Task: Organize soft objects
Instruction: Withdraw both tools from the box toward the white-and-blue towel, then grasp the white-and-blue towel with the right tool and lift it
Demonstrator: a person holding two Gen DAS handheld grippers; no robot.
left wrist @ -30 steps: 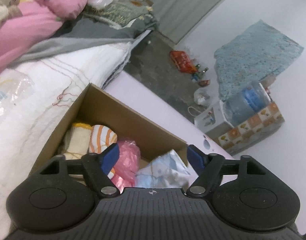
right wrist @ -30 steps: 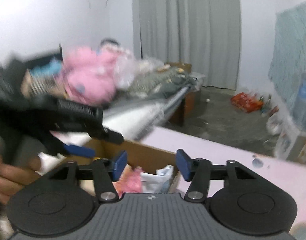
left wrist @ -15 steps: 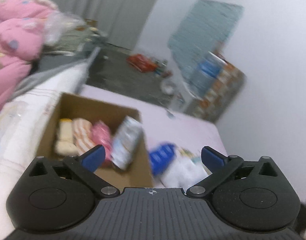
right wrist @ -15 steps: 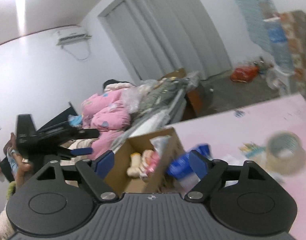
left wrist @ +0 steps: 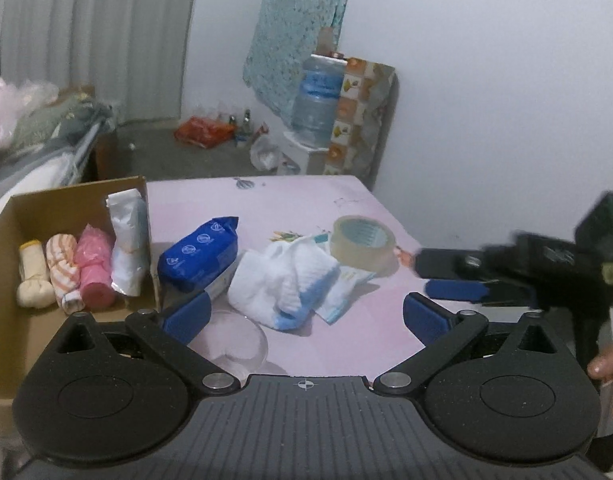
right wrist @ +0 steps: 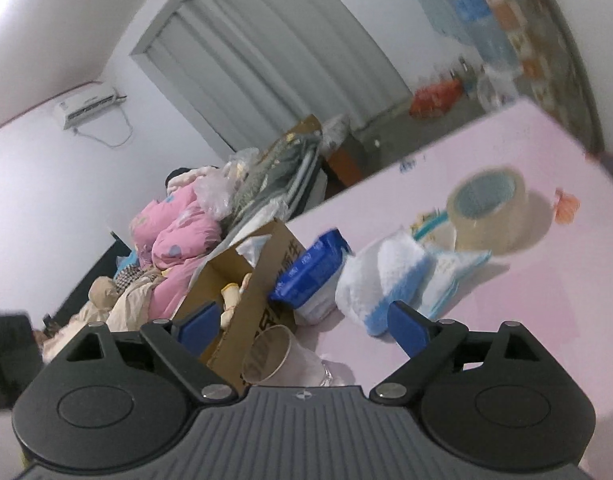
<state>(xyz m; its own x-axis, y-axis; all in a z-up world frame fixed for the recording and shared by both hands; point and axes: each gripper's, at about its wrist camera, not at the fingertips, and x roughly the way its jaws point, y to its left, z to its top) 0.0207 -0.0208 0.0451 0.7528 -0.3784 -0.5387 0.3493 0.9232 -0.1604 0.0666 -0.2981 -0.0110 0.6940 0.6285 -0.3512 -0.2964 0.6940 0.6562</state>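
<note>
The right-wrist view is tilted and smeared, so the tape roll (right wrist: 491, 207) and far wall blur, and the clear cup (left wrist: 238, 340) sits half hidden behind the left gripper (left wrist: 304, 316), whose jaws, wider than a second ago, stand fully apart and empty over the pink table (left wrist: 306, 200). The right gripper (right wrist: 304, 326) is partly open, holding nothing. Where the left view earlier looked into the cardboard box (left wrist: 10, 216), it now takes in the white-and-blue towel (left wrist: 282, 284) and blue tissue pack (left wrist: 200, 256) just beside the box.

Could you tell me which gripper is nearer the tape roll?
Right. The right gripper hangs just beside the tape roll; the left gripper sits back, behind the white cloth.
</note>
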